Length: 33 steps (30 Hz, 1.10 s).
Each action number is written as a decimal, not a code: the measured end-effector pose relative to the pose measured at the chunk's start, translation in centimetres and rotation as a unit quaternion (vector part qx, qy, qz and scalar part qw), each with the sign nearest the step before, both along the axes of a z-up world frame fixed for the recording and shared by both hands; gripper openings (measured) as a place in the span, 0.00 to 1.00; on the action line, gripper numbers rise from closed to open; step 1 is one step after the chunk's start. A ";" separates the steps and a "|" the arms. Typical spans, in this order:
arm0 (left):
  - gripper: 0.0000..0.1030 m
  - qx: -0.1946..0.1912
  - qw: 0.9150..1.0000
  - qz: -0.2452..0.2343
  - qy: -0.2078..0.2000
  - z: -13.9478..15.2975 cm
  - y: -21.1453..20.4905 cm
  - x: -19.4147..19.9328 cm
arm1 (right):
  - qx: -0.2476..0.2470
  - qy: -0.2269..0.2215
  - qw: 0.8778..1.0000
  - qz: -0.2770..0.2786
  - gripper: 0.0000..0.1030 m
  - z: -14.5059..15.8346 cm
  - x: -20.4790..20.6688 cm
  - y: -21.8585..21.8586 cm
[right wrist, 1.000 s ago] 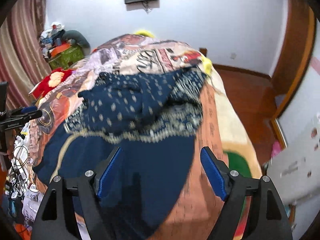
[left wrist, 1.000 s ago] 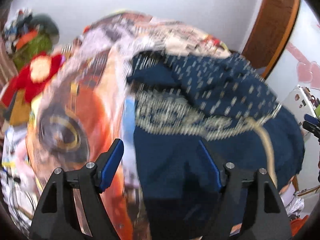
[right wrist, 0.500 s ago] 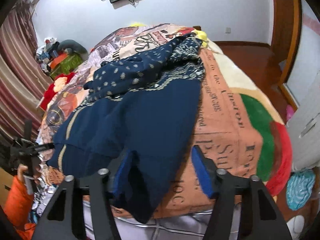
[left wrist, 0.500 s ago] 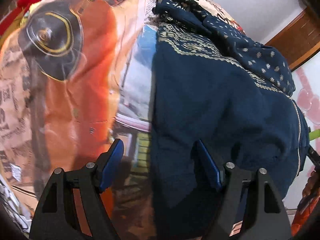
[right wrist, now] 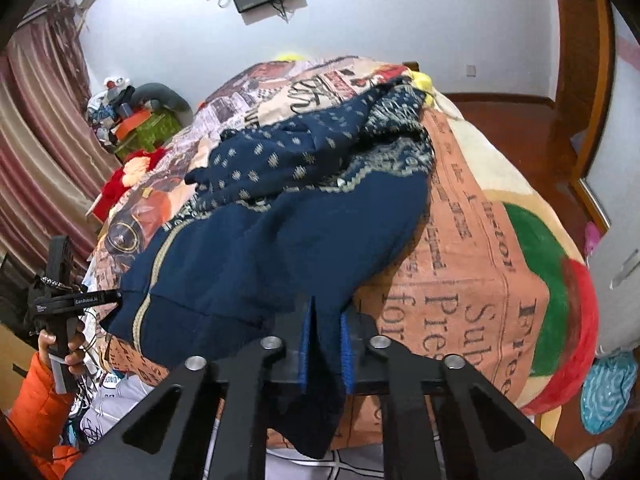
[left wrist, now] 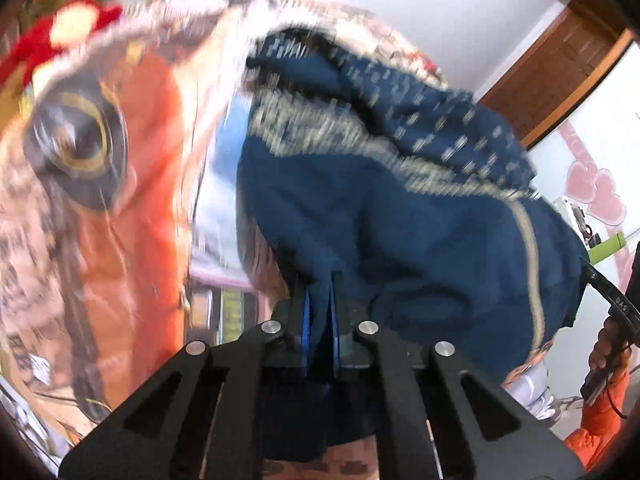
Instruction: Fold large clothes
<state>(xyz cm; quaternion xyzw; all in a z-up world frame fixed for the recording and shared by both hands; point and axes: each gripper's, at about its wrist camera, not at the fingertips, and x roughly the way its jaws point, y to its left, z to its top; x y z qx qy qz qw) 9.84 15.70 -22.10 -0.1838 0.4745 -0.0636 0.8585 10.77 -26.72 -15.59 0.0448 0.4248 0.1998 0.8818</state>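
Navy knitted sweater with cream patterned yoke (right wrist: 280, 216) sprawled mid-frame over printed orange bedspread (right wrist: 472, 288), left gripper (left wrist: 320, 304) just closed, pinching its hem, right gripper (right wrist: 326, 328) likewise pinching hem at lower centre

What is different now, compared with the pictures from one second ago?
Both grippers have moved in to the near hem and their jaws have just closed on it: the left gripper and the right gripper now pinch the navy sweater, which they only straddled with open jaws before. The sweater remains spread on the printed blanket, its patterned top part still bunched at the far end.
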 end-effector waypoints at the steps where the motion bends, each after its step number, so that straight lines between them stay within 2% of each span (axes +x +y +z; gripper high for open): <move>1: 0.06 0.004 1.000 -0.001 -0.015 1.0 -0.2 0.0 | -0.001 -0.011 1.000 0.003 0.08 0.5 0.0 0.1; 4: 0.06 0.014 0.998 -0.005 -0.057 4.4 -0.9 0.4 | 0.005 -0.034 0.999 0.008 0.07 1.9 0.7 0.3; 10: 0.06 0.014 0.992 -0.008 -0.122 10.3 -1.7 4.1 | 0.011 -0.074 0.997 0.019 0.07 4.3 3.3 1.0; 14: 0.06 0.015 0.989 -0.002 -0.148 12.6 -1.8 7.4 | 0.011 -0.099 0.995 0.012 0.07 5.7 6.2 1.1; 17: 0.06 0.015 0.988 0.008 -0.152 12.9 -1.5 10.3 | 0.014 -0.108 0.994 0.003 0.06 6.3 9.1 1.0; 20: 0.06 0.013 0.989 0.029 -0.144 12.2 -0.6 13.3 | 0.018 -0.100 0.995 -0.013 0.06 5.9 12.5 0.6; 23: 0.06 0.032 0.991 0.061 -0.118 10.0 1.0 16.5 | 0.015 -0.079 0.996 -0.031 0.06 4.4 16.2 0.2; 29: 0.06 0.069 0.993 0.088 -0.031 2.7 3.4 21.5 | 0.017 -0.004 0.998 -0.060 0.07 -0.2 23.1 -0.7; 33: 0.06 0.067 0.994 0.086 0.012 -1.3 3.9 22.9 | 0.023 0.041 0.997 -0.059 0.07 -3.0 25.9 -0.7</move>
